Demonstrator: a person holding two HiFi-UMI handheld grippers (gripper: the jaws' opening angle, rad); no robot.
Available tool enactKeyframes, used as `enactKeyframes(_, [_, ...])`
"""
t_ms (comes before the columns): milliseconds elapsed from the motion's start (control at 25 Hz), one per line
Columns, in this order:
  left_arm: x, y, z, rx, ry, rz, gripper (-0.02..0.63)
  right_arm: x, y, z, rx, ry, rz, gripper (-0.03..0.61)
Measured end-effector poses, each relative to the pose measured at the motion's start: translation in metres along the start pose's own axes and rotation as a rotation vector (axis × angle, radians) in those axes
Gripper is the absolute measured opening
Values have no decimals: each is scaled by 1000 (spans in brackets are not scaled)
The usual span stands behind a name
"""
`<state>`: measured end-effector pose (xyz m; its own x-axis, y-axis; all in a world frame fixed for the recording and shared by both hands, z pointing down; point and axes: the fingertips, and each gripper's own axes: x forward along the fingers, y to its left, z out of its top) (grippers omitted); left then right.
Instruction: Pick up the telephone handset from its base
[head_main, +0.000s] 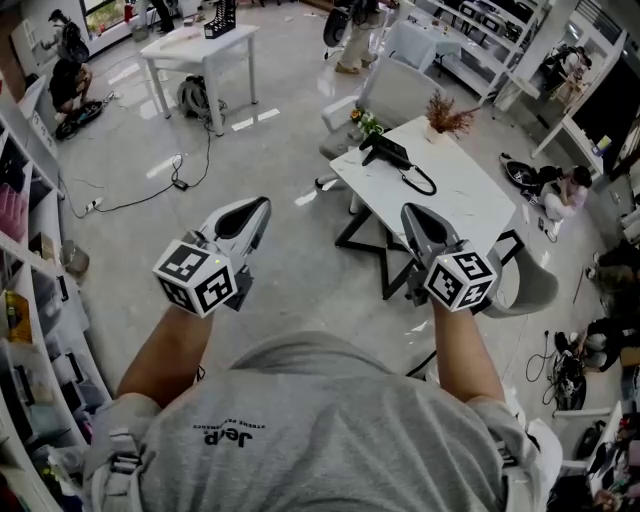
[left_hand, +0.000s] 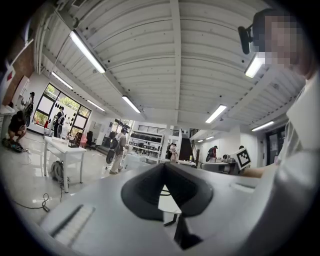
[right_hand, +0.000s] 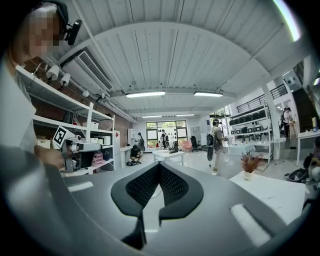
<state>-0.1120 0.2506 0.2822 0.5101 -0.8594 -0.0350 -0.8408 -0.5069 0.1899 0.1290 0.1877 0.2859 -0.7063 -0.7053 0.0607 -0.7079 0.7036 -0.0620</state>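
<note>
- Both hand-held grippers point level in front of me. The left gripper (head_main: 259, 205) and the right gripper (head_main: 409, 210) each have their jaws pressed together at the tips, pinching nothing and touching nothing.
- Ahead of the right gripper and well apart from it stands a white table (head_main: 465, 200).
- The black telephone (head_main: 390, 154) sits toward the table's far end. Its handset (head_main: 378, 147) seems to lie on the base, though it is too small to be sure. A black cord (head_main: 422, 181) loops from it toward me.
- Beyond the telephone are a small green plant (head_main: 368, 123) and a dried reddish plant (head_main: 446, 117), with a grey chair (head_main: 395, 90) behind the table.
- Bare grey floor (head_main: 300, 270) lies between my grippers and the table. The table's black legs (head_main: 365, 235) show just left of the right gripper's tip.
- Just right of the right gripper is a second grey chair (head_main: 525, 285).
- Far ahead of the left gripper stands another white table (head_main: 195, 48). A black cable (head_main: 140, 200) trails over the floor, and shelves (head_main: 30, 300) run along my left.
</note>
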Motion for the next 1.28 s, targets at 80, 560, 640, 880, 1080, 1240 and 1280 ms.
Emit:
enactKeyframes(80, [2,-2,-2,0,-1,2,58,-1,-3,0,3,-6,3,3])
enactKeyframes(560, [24,-29,-2,18,-4,44,58,-12,-29,4,35,-23,89,391])
enactKeyframes(640, [30,-35,-3,17,-7,59,58,-15,-39,4,33,-23,95,391])
enactKeyframes(880, [44,-39,-8,12,-13,102,57,-15,-68,0,26,-16,108,391])
enactKeyframes(1080, [61,-19,-13,8,2,109,58,8,-87,-2,25,-11,98,391])
enactKeyframes(1240, [84,14,-17,-6,8,87,57,42,-97,-6,18,2,82,391])
enactKeyframes(1280, [91,25,-18,-8,10,77,58,52,-100,-8,15,6,76,391])
